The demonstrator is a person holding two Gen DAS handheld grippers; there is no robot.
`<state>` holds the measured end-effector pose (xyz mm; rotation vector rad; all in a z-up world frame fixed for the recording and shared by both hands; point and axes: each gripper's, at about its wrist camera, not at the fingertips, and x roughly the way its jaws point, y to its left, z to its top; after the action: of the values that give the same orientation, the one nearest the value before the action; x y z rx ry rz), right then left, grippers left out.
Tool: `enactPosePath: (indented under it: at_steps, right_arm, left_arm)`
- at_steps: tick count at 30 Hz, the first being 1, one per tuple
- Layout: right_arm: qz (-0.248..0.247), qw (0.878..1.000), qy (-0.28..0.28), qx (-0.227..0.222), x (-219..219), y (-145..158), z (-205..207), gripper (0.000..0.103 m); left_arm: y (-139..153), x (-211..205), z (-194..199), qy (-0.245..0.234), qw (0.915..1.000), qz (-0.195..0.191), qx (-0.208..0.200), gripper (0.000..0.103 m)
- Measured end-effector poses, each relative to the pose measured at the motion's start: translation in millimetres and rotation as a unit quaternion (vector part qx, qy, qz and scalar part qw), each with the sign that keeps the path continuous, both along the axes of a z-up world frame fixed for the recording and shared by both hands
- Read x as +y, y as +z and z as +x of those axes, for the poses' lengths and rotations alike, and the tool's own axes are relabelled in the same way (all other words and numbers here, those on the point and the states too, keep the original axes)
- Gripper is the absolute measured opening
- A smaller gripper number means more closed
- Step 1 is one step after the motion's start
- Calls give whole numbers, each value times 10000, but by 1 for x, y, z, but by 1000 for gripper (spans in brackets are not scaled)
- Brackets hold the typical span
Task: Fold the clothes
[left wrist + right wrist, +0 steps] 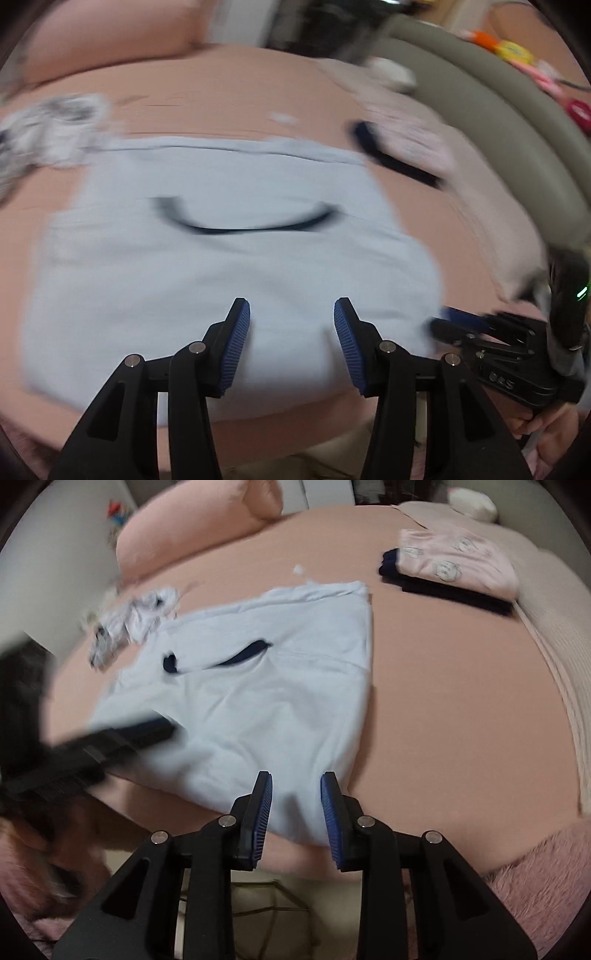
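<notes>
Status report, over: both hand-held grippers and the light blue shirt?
Left hand-held gripper open, empty. Right hand-held gripper open over near edge of light blue shirt. Crumpled white garment touching the far corner.

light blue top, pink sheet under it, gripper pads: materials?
Light blue top: soft matte knit, likely cotton jersey; it creases softly and has dark ribbed neck trim.
Pink sheet: smooth matte woven fabric, stretched flat.
Right gripper pads: blue, finely ribbed, probably rubber or soft plastic.

pale blue shirt (258, 686), navy trim; pink sheet (443, 701)
</notes>
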<state>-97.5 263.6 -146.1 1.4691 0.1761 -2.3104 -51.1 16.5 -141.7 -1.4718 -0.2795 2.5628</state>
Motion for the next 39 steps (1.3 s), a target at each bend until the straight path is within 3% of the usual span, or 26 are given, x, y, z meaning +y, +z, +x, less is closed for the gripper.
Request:
enactPosePath:
  at_steps: [1,3,4,7,8,10,11,15,17,18,20,23,27,30,33,36,37,39]
  right_arm:
    - [338,9993,-150,-17,-2,-8,-3,29]
    - [98,9989,-426,-172,12,-13,-5,31]
    - [39,9984,-554,-123,19,-10,-5,31]
    - [10,9950,-941,327,34,6,-1,31]
    - [-61,9948,-954,365,36,9,0,32]
    - [-106,9957,-846,351,35,10,2,32]
    - [-35,9969,-725,301,27,7,4,32]
    - [156,9981,-562,211,11,0,7,32]
    - [105,9976,-659,174,12,-1,4,33]
    - [168,9974,-687,116,11,-4,2,33]
    - [349,9967,-732,-25,8,-11,-2,34]
    - [638,9948,-787,118,6,-9,2,37]
    - [223,9959,-871,51,2,6,-4,33]
    - [28,9983,-523,239,-29,19,-22,33]
    - [147,9987,-427,228,-43,8,-43,33]
    - [66,9985,-529,-77,-30,-17,-54,30]
    - [-81,9983,-568,-125,-25,-16,-55,29]
    - [-243,9977,-588,-217,-20,0,-64,27]
  left_arm:
    - [0,-17,2,234,9993,-274,-124,50]
    - [-1,-55,6,718,9924,-946,-313,50]
    - [1,-79,7,1017,9890,-1014,-365,50]
    - [9,-149,13,1921,9791,-391,-540,50]
    - [12,-165,15,2210,9725,-357,-645,50]
    - [12,-178,17,2637,9550,-904,-1009,48]
    - [13,-180,20,2684,9529,-936,-1058,48]
    - [11,-178,29,2381,9678,-35,-809,48]
    - [4,-163,23,2028,9760,-108,-788,48]
    - [1,-157,21,1993,9755,-291,-887,50]
    - [-4,-152,19,2150,9665,-743,-1184,53]
    - [3,-154,15,2364,9612,-779,-1188,56]
    - [22,-121,-11,1653,9829,-621,-532,54]
    - [14,-94,-39,1043,9926,-451,-438,55]
    - [-12,-90,-54,1013,9881,-834,-809,55]
    - [-22,-105,-36,1260,9848,-701,-965,58]
    - [-20,-109,-34,1332,9829,-747,-1025,62]
    - [-10,-122,-43,1390,9845,-377,-1001,65]
